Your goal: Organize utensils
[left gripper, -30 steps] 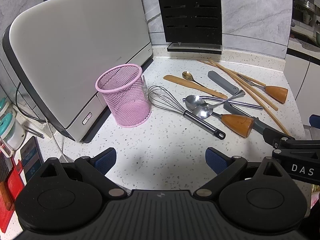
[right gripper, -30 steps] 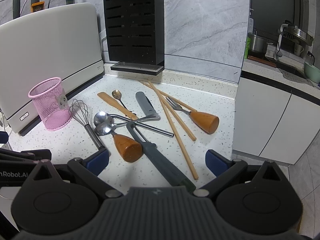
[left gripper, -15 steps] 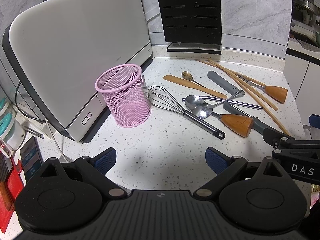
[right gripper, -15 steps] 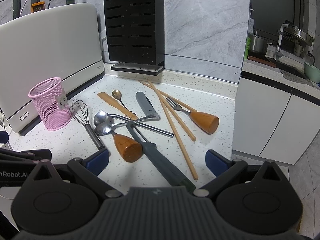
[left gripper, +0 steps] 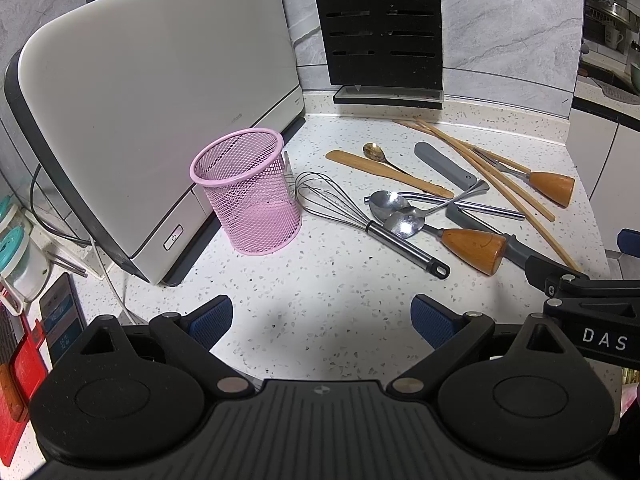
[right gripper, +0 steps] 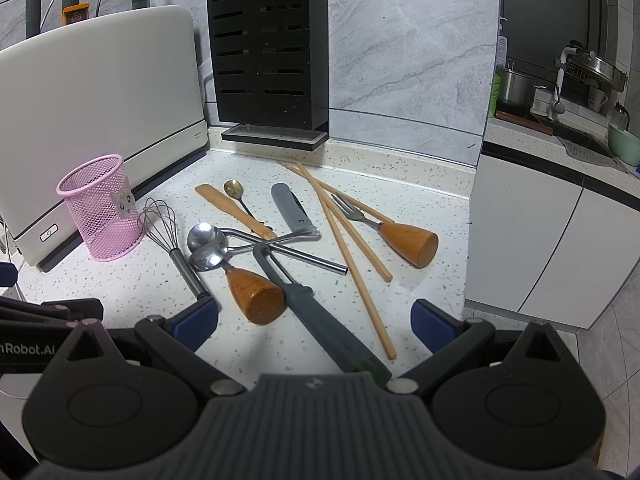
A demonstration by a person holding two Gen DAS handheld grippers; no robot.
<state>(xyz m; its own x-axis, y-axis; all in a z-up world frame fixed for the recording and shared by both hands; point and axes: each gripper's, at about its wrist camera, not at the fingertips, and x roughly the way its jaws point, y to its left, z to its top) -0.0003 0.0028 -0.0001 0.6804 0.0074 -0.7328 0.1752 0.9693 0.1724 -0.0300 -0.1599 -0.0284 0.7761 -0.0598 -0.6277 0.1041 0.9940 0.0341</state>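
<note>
Utensils (right gripper: 280,248) scattered, bare counter (left gripper: 320,300) (near edge)

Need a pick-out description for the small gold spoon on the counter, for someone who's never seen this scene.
Start at the black slotted knife block against the back wall, then look down to the speckled counter in front of it. The small gold spoon lies beside the flat wooden spatula. It is the only gold utensil, far smaller than the two steel spoons nearer the camera.

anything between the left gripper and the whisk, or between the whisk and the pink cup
Nothing visible does. Bare counter lies between the open left gripper and the whisk, and the whisk's wire head lies right beside the empty pink mesh cup.
</note>
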